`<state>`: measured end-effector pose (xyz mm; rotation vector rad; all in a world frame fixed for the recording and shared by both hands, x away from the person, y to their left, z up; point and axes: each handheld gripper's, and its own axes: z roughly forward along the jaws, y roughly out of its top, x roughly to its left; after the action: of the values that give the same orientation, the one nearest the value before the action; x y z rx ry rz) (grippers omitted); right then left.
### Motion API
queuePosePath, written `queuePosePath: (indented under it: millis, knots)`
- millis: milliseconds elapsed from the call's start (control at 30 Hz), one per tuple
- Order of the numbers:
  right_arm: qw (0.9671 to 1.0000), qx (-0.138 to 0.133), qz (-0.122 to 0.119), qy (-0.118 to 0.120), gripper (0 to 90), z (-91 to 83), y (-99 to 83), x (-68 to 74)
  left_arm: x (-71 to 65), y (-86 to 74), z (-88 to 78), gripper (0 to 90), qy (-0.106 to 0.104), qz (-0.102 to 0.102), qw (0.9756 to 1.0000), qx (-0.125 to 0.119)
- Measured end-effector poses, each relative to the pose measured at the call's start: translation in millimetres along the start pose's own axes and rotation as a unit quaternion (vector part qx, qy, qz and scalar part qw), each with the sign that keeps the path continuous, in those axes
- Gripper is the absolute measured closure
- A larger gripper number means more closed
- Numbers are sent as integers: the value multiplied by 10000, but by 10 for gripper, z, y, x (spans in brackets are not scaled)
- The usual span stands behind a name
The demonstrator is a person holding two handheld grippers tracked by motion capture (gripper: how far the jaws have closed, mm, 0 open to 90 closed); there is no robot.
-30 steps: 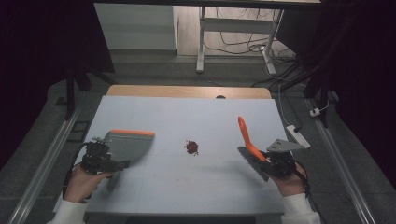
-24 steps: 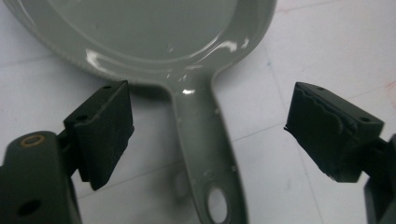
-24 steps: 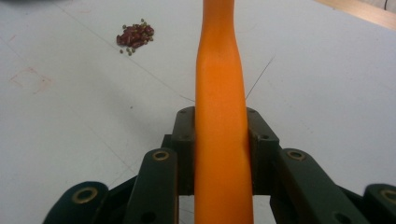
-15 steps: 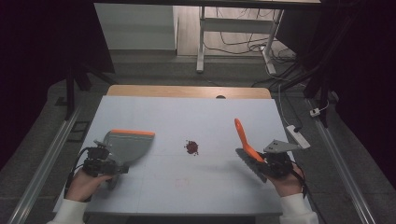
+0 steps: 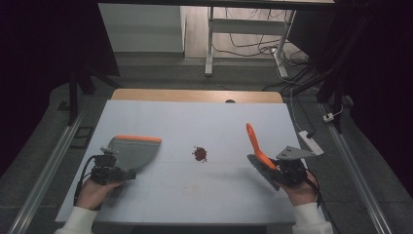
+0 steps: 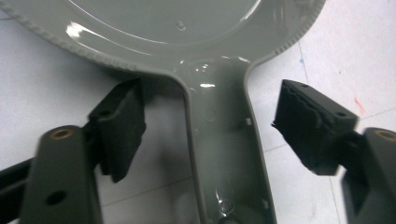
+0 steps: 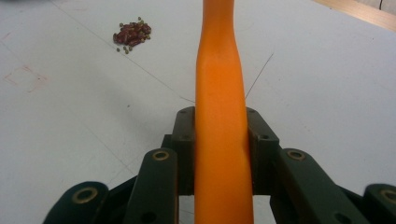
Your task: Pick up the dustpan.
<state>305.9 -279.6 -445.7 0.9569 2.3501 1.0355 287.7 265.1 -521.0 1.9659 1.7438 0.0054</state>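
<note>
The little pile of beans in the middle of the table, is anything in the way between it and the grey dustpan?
No, nothing visible is. The beans lie alone on bare white table, and the stretch over to the dustpan on the left is open. The orange brush waits on the other side.

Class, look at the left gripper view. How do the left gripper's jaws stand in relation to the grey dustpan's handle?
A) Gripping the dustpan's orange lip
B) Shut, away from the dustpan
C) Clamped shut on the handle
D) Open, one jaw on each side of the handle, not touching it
D: the left gripper has its jaws spread wide, with clear gaps between each pad and the dustpan handle that runs between them.
</note>
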Motion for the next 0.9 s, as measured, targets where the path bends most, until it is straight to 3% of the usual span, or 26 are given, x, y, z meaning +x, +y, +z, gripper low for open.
queuePosePath:
  millis: [333, 400, 500, 733, 900]
  knots:
    - [10000, 61, -48, 6, 700, 28, 4, 20, 8, 10, -10, 445, -25, -167, 9998, -117]
    - [10000, 55, -50, 6, 700, 25, 5, 20, -3, 13, -18, 457, 57, -208, 9996, -172]
    - [10000, 57, -35, -4, 701, 20, 3, 18, -7, 17, -16, 543, -17, -227, 9996, -164]
    - [10000, 79, -41, -1, 701, 30, 2, 19, 34, 15, -18, 601, -106, -303, 9993, -199]
    - [10000, 61, -21, -4, 700, 31, 7, 28, 96, -6, -31, 613, -290, -327, 9987, -249]
